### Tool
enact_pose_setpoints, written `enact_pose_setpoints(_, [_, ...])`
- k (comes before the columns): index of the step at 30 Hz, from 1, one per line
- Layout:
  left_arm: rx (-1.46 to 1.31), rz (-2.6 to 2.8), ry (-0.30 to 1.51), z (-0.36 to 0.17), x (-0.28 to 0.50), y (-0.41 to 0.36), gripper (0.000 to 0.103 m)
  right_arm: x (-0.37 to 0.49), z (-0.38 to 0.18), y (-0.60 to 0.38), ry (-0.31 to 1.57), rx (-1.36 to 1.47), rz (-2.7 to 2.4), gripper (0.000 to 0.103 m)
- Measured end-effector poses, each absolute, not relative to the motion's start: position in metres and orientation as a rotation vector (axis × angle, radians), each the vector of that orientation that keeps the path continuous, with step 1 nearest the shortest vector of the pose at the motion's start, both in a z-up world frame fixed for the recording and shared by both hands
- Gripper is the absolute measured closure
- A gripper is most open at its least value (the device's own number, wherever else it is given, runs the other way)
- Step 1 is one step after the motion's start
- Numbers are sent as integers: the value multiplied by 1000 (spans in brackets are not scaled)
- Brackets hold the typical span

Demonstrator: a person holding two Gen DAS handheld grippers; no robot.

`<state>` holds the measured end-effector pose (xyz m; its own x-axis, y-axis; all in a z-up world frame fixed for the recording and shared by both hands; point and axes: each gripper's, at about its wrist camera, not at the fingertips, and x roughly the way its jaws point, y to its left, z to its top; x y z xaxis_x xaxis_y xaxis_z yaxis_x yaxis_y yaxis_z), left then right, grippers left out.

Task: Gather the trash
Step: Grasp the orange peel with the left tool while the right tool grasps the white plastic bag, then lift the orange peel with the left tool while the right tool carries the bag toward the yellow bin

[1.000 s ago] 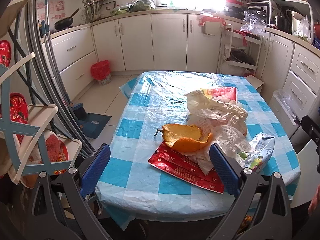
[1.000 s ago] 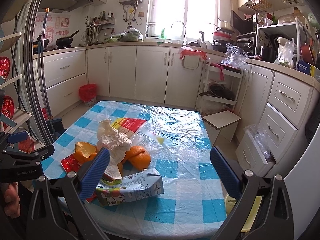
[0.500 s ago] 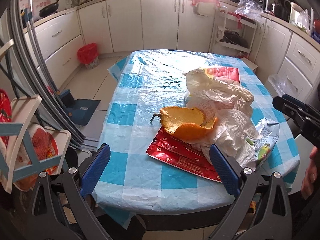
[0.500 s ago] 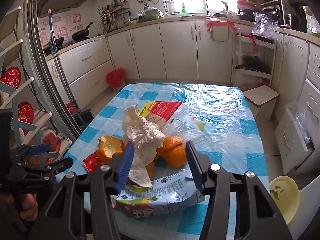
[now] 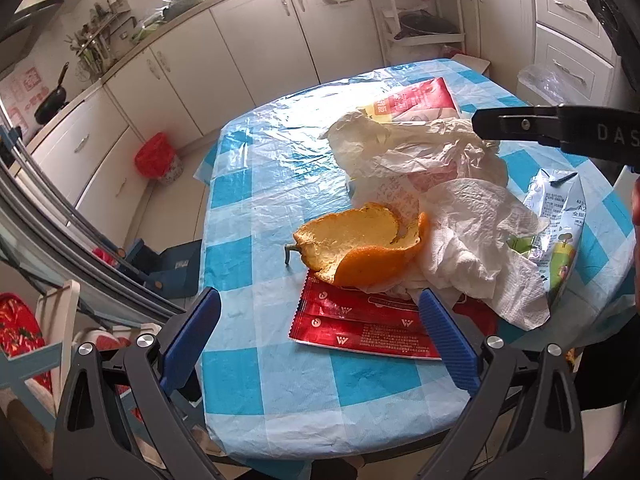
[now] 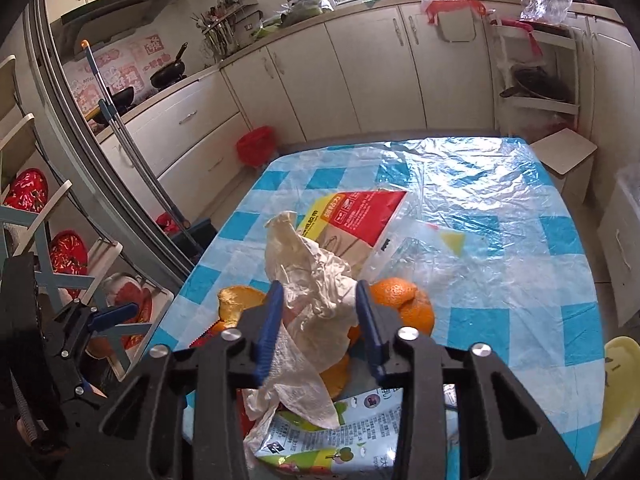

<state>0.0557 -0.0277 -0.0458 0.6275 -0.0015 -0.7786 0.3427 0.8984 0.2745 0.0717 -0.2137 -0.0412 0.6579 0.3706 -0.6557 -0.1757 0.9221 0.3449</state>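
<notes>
The trash pile is uncollected, centre frame on the blue-checked plastic-covered table (image 5: 248, 364): crumpled white paper wrapper (image 6: 316, 280), orange peel (image 5: 360, 244), red foil packet (image 5: 360, 328). Right gripper (image 6: 318, 320) jaws are closing around the wrapper; left gripper (image 5: 320, 340) jaws are wide, empty.

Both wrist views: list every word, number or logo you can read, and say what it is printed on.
"DAS": white letters on the black arm of the right claw, cut off by the picture's edge.
"W"-shaped white logos: flat red foil wrapper; its small print is unreadable.
Crushed white drink carton: Chinese print, too small to read.
Red-and-yellow paper box: print too blurred.
Red wall stickers: unreadable.
</notes>
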Motion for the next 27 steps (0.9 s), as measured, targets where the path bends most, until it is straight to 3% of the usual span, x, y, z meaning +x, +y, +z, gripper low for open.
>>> enact_pose_setpoints(2, [452,-222,875,-47,61,-31,8,72,-42,-215,801,264,319,99])
enact_pose_setpoints(4, [462,-247,881,-49,66,-33,8,68,-38,-220,782,273,329,101])
enact_pose_setpoints(10, [508,-356,928,-63,79,-47,36,67,-35,-234,767,325,317,100])
enact_pose_setpoints(13, [516,-406,971,-74,87,-52,62,70,-40,-231,781,338,309,51])
enact_pose_setpoints(15, [488,-433,998,-79,90,-53,75,72,-42,-224,792,316,321,50])
enact_pose_setpoints(18, [454,-459,1002,-74,88,-52,94,79,-47,-215,813,283,326,60])
enact_pose_setpoints(19, [434,-463,999,-72,88,-49,100,81,-49,-213,822,276,326,71])
enact_pose_setpoints(20, [413,-459,991,-69,88,-46,100,83,-51,-212,830,269,321,89])
enact_pose_setpoints(21, [393,-452,979,-65,87,-43,100,85,-52,-212,835,266,318,97])
enact_pose_setpoints(27, [170,-409,916,-35,90,-2,100,74,-38,-222,757,281,308,102])
